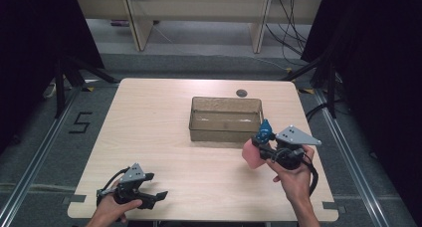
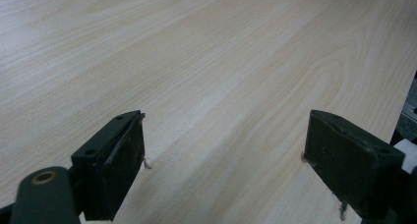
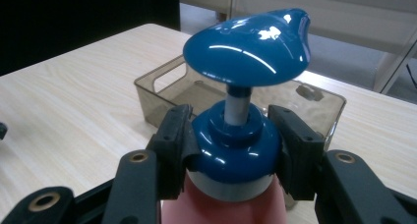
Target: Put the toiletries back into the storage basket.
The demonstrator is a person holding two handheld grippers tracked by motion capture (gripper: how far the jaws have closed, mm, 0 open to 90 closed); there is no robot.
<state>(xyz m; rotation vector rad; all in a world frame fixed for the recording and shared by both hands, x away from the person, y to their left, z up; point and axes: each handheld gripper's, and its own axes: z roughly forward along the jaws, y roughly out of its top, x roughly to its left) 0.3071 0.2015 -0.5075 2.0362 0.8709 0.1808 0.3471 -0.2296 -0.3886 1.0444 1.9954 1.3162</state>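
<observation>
My right gripper is shut on a pink pump bottle with a blue pump head, held above the table just in front of the box's right end. In the right gripper view both pads clamp the blue collar under the pump head. A smoky see-through plastic box sits at the table's middle, seemingly with nothing in it; it lies behind the bottle in the right gripper view. My left gripper rests open near the front left edge, with bare wood between its pads.
The light wooden table has a small dark round grommet at its far edge. Black curtains and stands flank both sides. Shelving legs and cables stand on the floor beyond the table.
</observation>
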